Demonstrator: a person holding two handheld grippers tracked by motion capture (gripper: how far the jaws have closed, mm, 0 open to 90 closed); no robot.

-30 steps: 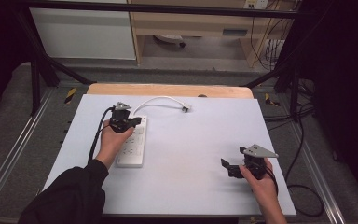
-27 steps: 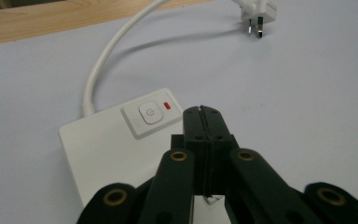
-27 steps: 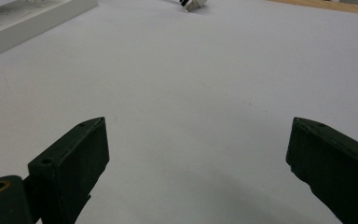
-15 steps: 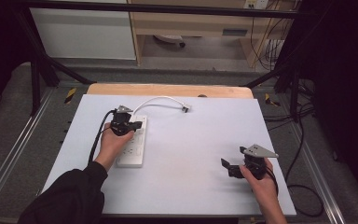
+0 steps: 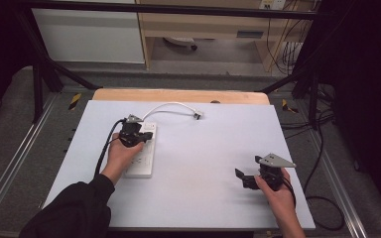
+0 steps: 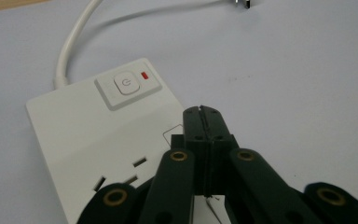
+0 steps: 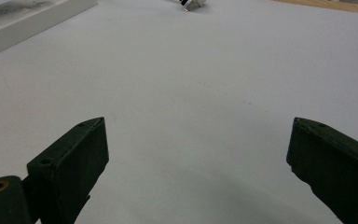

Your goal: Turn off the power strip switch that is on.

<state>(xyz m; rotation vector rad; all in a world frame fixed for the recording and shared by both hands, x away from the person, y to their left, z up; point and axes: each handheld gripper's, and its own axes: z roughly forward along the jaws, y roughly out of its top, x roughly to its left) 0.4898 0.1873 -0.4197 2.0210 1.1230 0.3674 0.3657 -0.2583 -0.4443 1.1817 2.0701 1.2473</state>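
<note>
**A:** Where is the power strip?

**B:** The flat white plastic power strip (image 5: 143, 154) lies on the left half of the pale grey table top (image 5: 213, 163), its long side running away from me. In my left gripper view its square white push button (image 6: 127, 84) sits at the far end, with a small red indicator (image 6: 144, 75) just beside it, and slot openings show nearer to me.

**A:** And its cord?

**B:** A round white cord (image 5: 171, 106) leaves the far end, arcs towards the right and ends in a small plug (image 5: 197, 116) lying loose on the table, apart from the strip.

**A:** What is your left gripper doing?

**B:** My left gripper (image 5: 146, 135) is over the far part of the strip, clenched: in its own view the two black jaws meet tip to tip with nothing between them. The tips stand over the strip's right edge, short of the button. Whether they touch the surface I cannot tell.

**A:** The right one?

**B:** My right gripper (image 5: 239, 174) is well apart, on the right side of the table near my edge. It is released: its jaws stand wide with bare table between them. The grey three-cornered plate (image 5: 276, 160) sits on top of it.

**A:** Anything beyond the table top?

**B:** A light wooden board edge (image 5: 178, 95) shows along the far side.
</note>
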